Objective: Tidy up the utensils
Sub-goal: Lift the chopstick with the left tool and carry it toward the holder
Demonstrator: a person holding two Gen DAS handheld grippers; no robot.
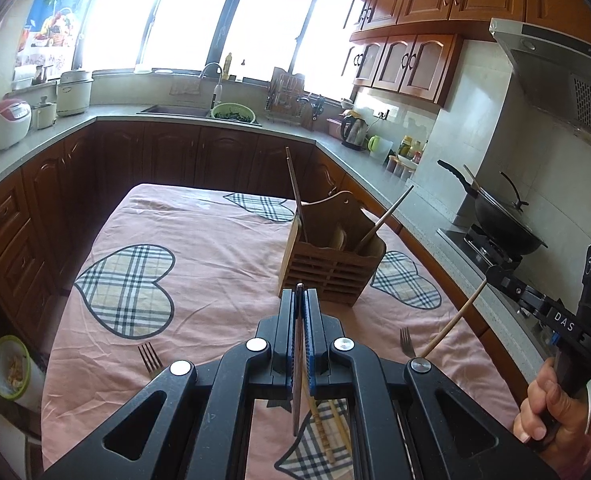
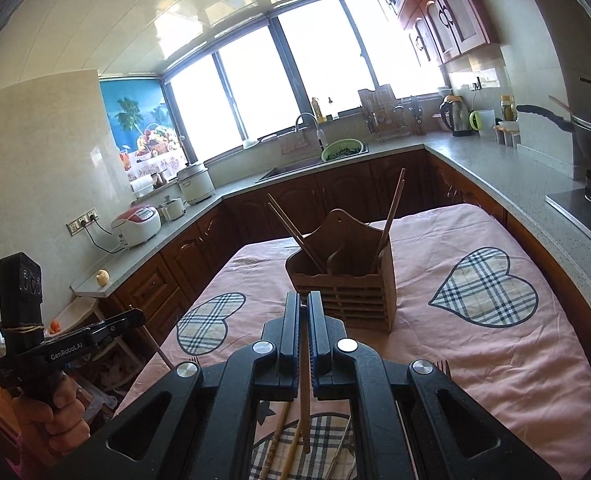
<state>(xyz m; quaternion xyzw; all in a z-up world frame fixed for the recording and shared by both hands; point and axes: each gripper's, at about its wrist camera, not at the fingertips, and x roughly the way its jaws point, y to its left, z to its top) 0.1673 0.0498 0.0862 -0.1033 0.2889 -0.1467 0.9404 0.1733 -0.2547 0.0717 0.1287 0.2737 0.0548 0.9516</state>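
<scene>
A wooden utensil holder [image 1: 331,264] [image 2: 345,284] stands on the pink table cloth with chopsticks [image 1: 295,196] [image 2: 391,212] leaning in it. My left gripper [image 1: 300,294] is shut on a dark brown chopstick [image 1: 296,380], held above the table just in front of the holder. My right gripper [image 2: 303,300] is shut on a light wooden chopstick [image 2: 304,392], which also shows in the left wrist view [image 1: 455,318]. Several loose chopsticks [image 1: 329,432] [image 2: 283,452] lie on the cloth below both grippers. A fork lies at each side [image 1: 150,358] [image 1: 406,340].
The table [image 1: 199,264] [image 2: 495,364] has a pink cloth with plaid hearts. Counters surround it, with a sink [image 1: 175,110], a rice cooker [image 1: 3,124], a kettle [image 1: 353,130] and a wok on the stove [image 1: 503,220] close to the right.
</scene>
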